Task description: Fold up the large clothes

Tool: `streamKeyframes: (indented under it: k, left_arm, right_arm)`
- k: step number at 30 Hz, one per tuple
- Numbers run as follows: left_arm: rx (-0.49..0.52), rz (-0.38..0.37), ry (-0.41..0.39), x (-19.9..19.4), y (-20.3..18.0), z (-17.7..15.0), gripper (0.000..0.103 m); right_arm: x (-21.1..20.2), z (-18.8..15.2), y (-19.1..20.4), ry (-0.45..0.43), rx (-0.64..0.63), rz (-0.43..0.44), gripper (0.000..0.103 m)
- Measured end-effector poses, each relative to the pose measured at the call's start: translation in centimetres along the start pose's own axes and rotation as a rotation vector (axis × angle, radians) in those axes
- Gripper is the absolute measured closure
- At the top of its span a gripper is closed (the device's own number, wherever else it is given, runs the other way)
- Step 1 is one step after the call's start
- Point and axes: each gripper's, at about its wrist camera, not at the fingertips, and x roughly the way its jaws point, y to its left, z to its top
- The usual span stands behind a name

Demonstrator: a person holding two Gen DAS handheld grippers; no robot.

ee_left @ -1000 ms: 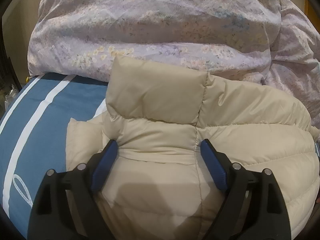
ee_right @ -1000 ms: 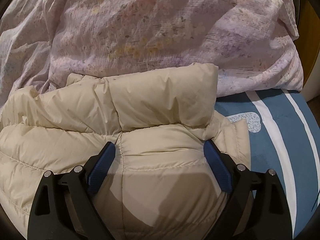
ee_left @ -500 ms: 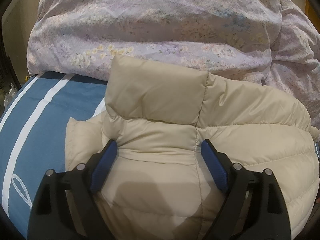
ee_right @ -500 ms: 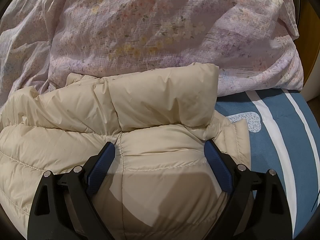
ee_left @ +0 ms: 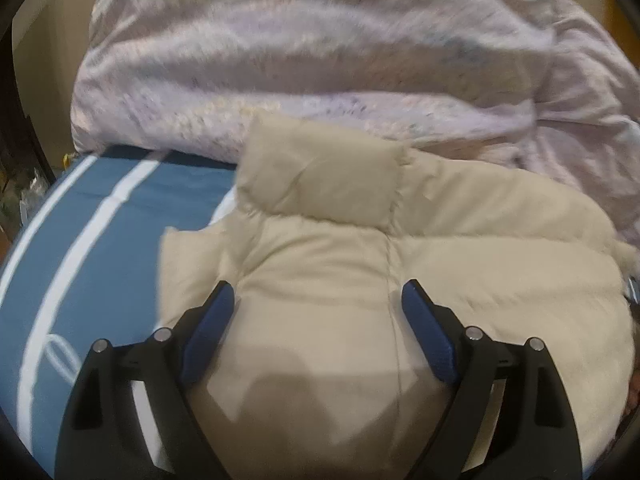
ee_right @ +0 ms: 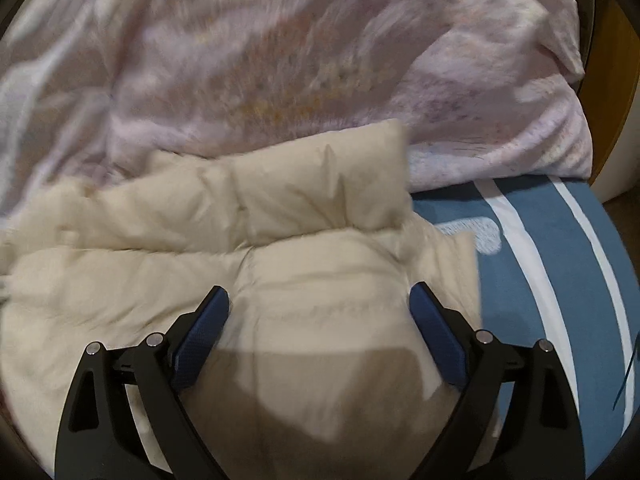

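Observation:
A beige puffer jacket lies folded on a blue bed cover with white stripes. Its collar end points away from me toward a heap of bedding. My left gripper is open, its blue pads straddling a fold on the jacket's left part. The jacket also shows in the right wrist view. My right gripper is open over the jacket's right part, near its right edge. Neither gripper pinches the fabric. Both views are blurred.
A crumpled lilac floral duvet is piled behind the jacket, touching its far edge; it also fills the back of the right wrist view. Bare blue cover lies right of the jacket. The bed's left edge drops to clutter.
Both grippers have pulled back and lifted a little from the jacket, so it sits lower and smaller in view. Both stay open. The jacket has not moved.

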Motion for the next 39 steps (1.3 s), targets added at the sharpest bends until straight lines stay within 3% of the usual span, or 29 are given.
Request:
streamKeyframes:
  k: [7,11,15,22,27,33,37,39]
  left_arm:
    - [-0.081,0.023,0.002,-4.9,4.3,-1.9,0.017]
    - [-0.142,0.017,0.034,-6.3,6.7,-3.8,0.017]
    - [-0.207,-0.035,0.089,-6.2,8.1,-5.5,0.017]
    - [-0.26,-0.103,0.129,-6.1,8.4,-6.7,0.02]
    - [-0.338,-0.178,0.145,-5.9,9.1,-7.5,0.032]
    - [-0.443,-0.302,0.166,-5.8,9.4,-8.3,0.059]
    - [-0.463,-0.334,0.152,-6.2,9.4,-8.4,0.081]
    - [-0.455,-0.344,0.142,-6.7,9.5,-8.2,0.087]
  right_arm:
    - [-4.9,-2.8,-4.9,0.012,0.094,0.007,0.009]
    - [-4.7,-4.7,-7.7,0.077,0.159,0.05,0.009]
    - [-4.2,-6.5,-9.6,0.12,0.234,0.105,0.01]
    - [-4.3,-7.7,-9.5,0.132,0.271,0.193,0.026]
    - [-4.5,-8.3,-9.2,0.136,0.287,0.242,0.046]
    - [-4.5,-9.1,-9.8,0.134,0.372,0.338,0.07]
    - [-5.3,-9.4,-9.5,0.123,0.385,0.366,0.078]
    - [-5.9,-9.5,-9.5,0.115,0.379,0.374,0.081]
